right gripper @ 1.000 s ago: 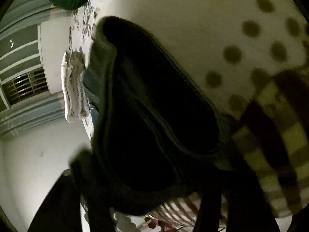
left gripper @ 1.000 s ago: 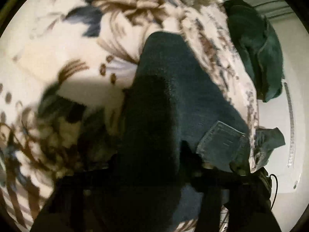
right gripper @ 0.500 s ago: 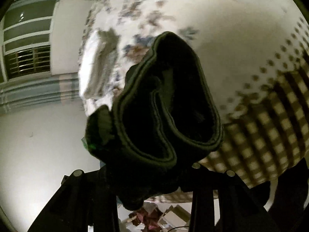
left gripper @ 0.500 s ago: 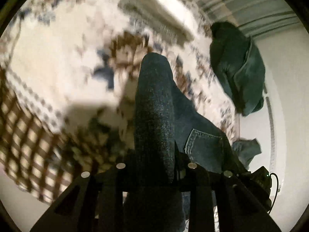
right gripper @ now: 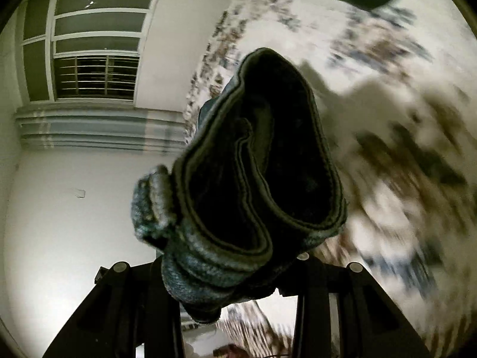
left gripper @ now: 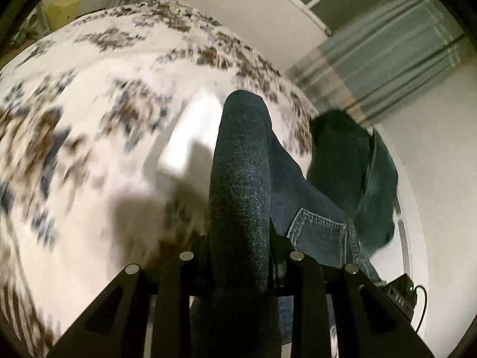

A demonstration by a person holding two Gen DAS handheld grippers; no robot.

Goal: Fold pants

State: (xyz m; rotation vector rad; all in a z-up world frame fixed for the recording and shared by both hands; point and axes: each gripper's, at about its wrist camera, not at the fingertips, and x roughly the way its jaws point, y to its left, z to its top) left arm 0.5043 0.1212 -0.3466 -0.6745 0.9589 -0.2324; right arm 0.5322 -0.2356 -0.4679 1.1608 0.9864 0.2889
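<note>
We have both claws clenched on the jeans (left gripper: pixel 238 179), left claw (left gripper: pixel 240 256) pinching a fold whose long axis runs up frame centre, right claw (right gripper: pixel 235 268) gripping the bunched hem, garment lifted over the floral bed (left gripper: pixel 89 119) beyond.

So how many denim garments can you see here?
2. The jeans are clamped in both grippers, above the floral bedspread. A second dark denim garment lies bunched at the bed's far edge. More may be hidden.
</note>
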